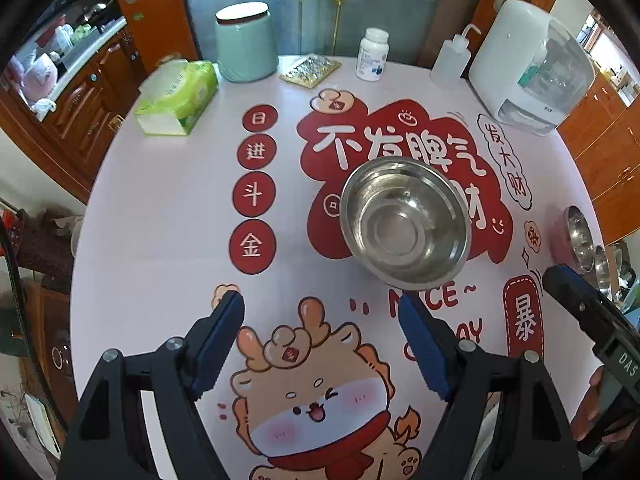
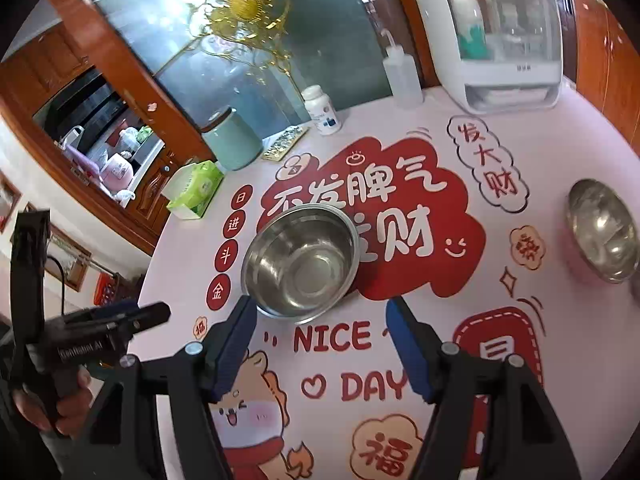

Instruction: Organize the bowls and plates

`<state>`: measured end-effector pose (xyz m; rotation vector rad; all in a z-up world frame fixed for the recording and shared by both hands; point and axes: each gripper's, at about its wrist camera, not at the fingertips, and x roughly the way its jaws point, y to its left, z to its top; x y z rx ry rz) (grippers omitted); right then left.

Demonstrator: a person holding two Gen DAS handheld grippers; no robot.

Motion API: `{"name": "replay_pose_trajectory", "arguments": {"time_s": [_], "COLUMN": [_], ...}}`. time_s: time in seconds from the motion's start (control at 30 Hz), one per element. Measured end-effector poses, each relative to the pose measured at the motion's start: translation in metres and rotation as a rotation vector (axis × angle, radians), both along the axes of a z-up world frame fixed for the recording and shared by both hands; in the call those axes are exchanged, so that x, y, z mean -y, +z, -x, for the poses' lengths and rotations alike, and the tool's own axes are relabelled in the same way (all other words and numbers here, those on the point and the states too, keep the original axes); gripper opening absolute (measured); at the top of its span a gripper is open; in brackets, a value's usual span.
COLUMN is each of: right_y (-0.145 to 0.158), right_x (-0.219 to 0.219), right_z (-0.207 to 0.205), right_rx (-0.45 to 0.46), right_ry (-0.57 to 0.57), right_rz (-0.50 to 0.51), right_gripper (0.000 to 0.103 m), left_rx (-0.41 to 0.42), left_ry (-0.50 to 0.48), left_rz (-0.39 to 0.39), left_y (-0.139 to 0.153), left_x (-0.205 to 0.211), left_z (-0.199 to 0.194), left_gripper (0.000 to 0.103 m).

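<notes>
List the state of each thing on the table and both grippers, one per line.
Large stainless steel bowl: upright, empty, alone mid-table.
Smaller steel bowl with pink outside: upright, empty, near the table's right edge.
Mint green canister: upright, lid on.
White pill bottle: upright, capped.
Clear squeeze bottle: upright, capped.
Green tissue pack: lying flat.
Left gripper: open, empty.
Right gripper: open, empty.
</notes>
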<state>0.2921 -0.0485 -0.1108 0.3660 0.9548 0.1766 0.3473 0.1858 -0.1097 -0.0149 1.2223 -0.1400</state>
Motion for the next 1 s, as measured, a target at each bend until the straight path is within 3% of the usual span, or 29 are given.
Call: {"name": "replay_pose_trajectory", "arguments": {"time_s": [0.23, 0.6, 0.83, 1.0], "right_y": [-0.029, -0.075, -0.095, -0.103], "right_x": [0.001, -0.011, -0.015, -0.013], "right_z": [-0.024, -0.050, -0.060, -0.063], "right_rx": [-0.063, -0.110, -0.139, -0.141], "right_ry": [-0.022, -0.006, 0.007, 0.002], "right_rz": [-0.011, -0.074, -0.093, -0.102], "right_gripper": [0.067, 0.067, 0.053, 0.032], "left_rx": [-0.039, 0.009, -0.015, -0.036], "left_ry": [0.008, 0.045, 0.071, 0.072], "left_rz": [0.028, 0.105, 0.166, 0.167], "left_y": [-0.028, -0.062, -0.086, -0.098], "left_x": [0.008, 0.018, 0.018, 0.023], "left_z": [-0.022, -0.042, -0.052, -0.056], "left_gripper": [0.078, 0.075, 0.060, 0.040]}}
